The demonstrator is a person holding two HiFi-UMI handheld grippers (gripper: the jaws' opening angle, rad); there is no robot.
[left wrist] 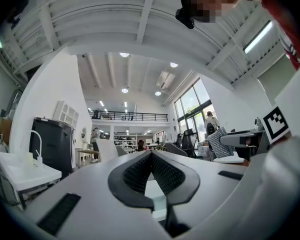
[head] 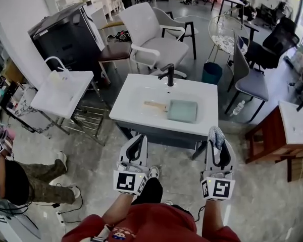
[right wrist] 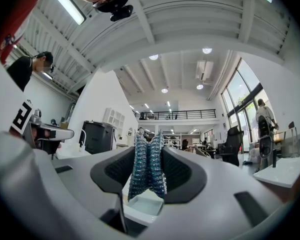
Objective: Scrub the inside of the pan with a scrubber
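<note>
White chair [head: 154, 34], black faucet [head: 169, 74], teal bin [head: 211, 72], perhaps a bottle [head: 236, 110].

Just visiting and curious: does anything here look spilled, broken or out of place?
Nothing spilled or broken. The only oddity is the setting: the white washbasin, holding a pale green square pan with a wooden handle, stands on open floor among office chairs. The right tongs grip a blue mesh scrubber, away from the pan.
</note>
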